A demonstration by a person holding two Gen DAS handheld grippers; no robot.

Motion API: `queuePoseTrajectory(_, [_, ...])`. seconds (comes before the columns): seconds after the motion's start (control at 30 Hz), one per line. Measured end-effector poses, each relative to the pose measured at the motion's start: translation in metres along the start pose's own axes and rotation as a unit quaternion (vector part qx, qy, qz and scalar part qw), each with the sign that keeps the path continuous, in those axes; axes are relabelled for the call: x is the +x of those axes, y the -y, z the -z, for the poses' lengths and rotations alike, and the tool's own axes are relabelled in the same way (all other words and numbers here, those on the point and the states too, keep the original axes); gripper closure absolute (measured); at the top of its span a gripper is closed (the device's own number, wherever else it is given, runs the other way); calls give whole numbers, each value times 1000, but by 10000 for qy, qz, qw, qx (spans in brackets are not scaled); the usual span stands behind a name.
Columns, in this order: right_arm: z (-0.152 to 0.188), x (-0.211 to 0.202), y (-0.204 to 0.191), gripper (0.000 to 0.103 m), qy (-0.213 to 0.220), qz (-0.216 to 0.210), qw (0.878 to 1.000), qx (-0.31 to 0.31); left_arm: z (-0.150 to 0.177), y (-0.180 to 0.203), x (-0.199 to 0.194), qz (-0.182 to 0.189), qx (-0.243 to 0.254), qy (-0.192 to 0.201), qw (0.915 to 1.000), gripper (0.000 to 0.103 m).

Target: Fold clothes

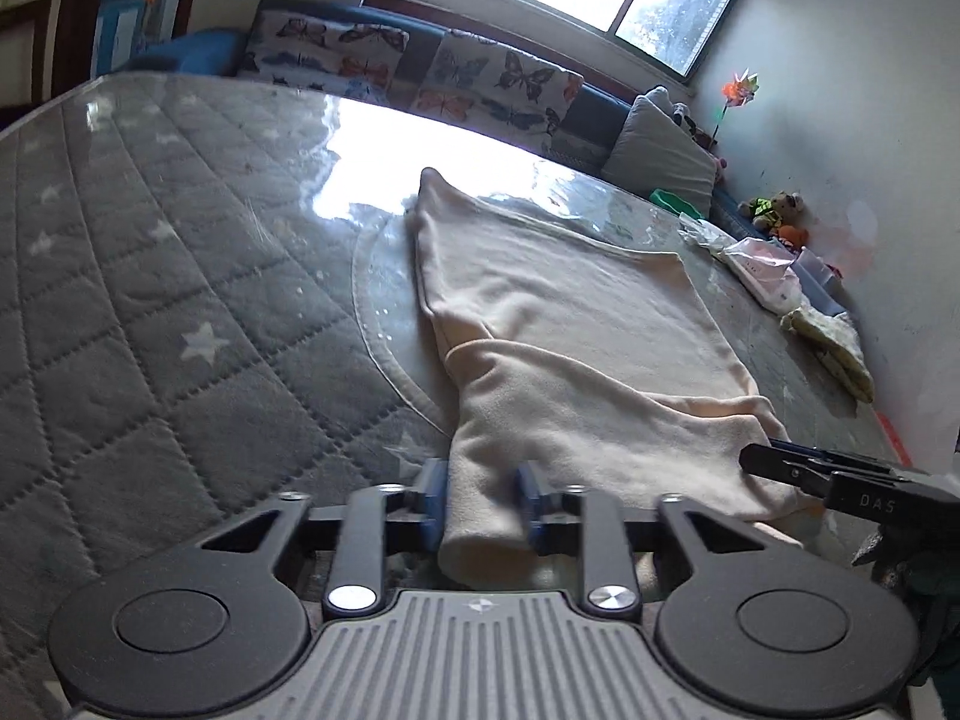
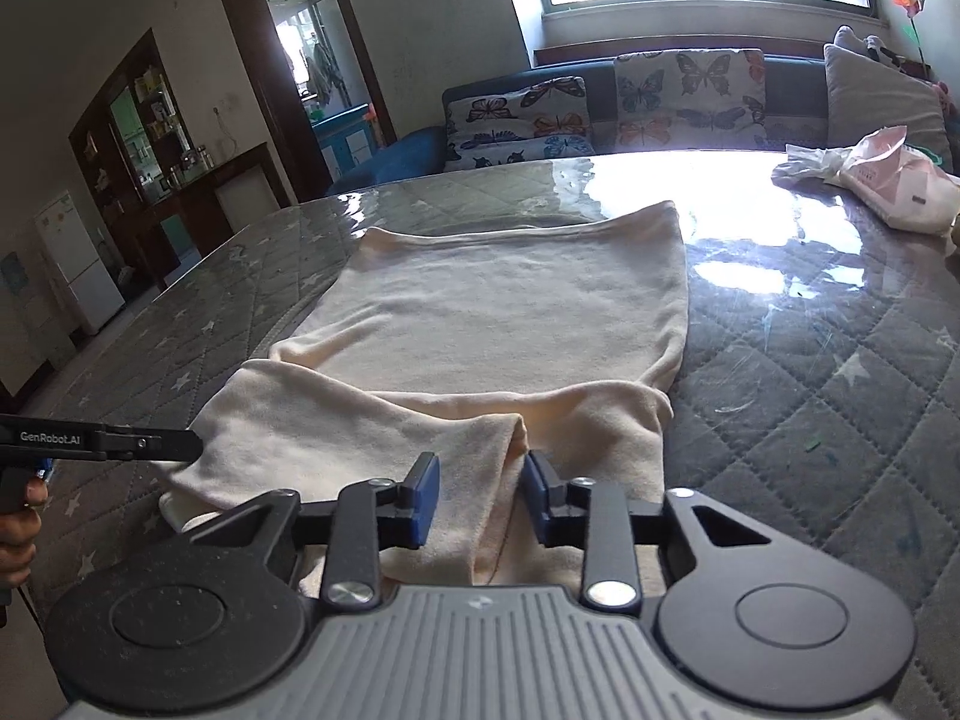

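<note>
Cream fleece garment lies lengthwise away across the quilted grey bench; left tongs and right tongs each pinch its near edge.

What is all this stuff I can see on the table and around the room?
garment: one, cream, flat mid-table, near edge folded over
table: one, grey quilted star cover under clear sheet
packet: one, pink-white, far right of table
yellow cloth: one, pale yellow, table's right edge
sofa: one, blue, under the window
butterfly cushions: two, white with coloured butterflies, on sofa
grey cushion: one, sofa's right end
pinwheel: one, orange-green, right corner
soft toys: a few, by right wall
fridge: one, white, far left
left tool: blue pads, closed on garment's near left fold
right tool: blue pads, fold between them
hand: one, holding left tool
</note>
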State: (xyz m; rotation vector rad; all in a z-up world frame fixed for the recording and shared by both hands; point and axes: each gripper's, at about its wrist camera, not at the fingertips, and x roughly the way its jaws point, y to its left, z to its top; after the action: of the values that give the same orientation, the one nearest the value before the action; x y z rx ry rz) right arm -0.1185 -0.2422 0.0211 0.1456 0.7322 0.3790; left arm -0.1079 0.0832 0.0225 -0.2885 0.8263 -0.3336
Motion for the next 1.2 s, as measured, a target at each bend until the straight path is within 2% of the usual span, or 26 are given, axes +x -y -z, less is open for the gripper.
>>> queuePoseTrajectory(0.03, [0,0,0,87,9,15,10000,-7,0,-1,-2,-40,-55,27,10000,96])
queuePoseTrajectory(0.1, [-2,-3,-2,93,93,58,9999,-41,1,-2,-8,-114,-135,101,9998,97])
queuePoseTrajectory(0.2, [-7,-8,-4,93,223,-1,9996,-165,2,2,-22,-203,49,288,9994,97])
queuePoseTrajectory(0.27, [-6,-5,-5,89,187,112,9995,-228,3,5,-19,-226,225,160,9994,97])
queuePoseTrajectory(0.33, [-7,0,-3,87,111,296,9990,-305,2,9,-11,-410,359,-63,9985,91])
queuePoseTrajectory(0.4, [-8,-1,-5,87,183,211,9990,-354,-5,9,-12,-452,376,-42,9983,85])
queuePoseTrajectory(0.53, [-8,-8,-16,76,327,44,9972,-676,-30,11,-16,-509,373,294,9976,83])
queuePoseTrajectory(0.6, [-8,-5,-21,70,248,-92,9967,-767,-45,14,-8,-482,400,371,9973,83])
queuePoseTrajectory(0.63, [-8,-3,-23,62,206,-161,9964,-812,-53,16,-1,-457,417,356,9974,83])
queuePoseTrajectory(0.67, [-6,0,-25,60,171,-200,9961,-841,-59,16,9,-464,425,311,9975,83])
queuePoseTrajectory(0.77, [-4,7,-29,57,79,-273,9957,-881,-74,15,42,-526,466,98,9975,83])
queuePoseTrajectory(0.9, [-4,10,-30,47,38,-366,9952,-912,-75,17,73,-562,747,-170,9955,84])
queuePoseTrajectory(1.03, [-3,11,-30,40,-9,-435,9947,-930,-71,25,81,-857,1360,-81,9870,98])
queuePoseTrajectory(1.1, [-3,12,-31,37,-16,-462,9944,-949,-70,24,84,-1145,1618,18,9802,98])
queuePoseTrajectory(1.2, [-2,13,-31,31,-27,-501,9939,-977,-74,18,85,-1125,1594,22,9808,98])
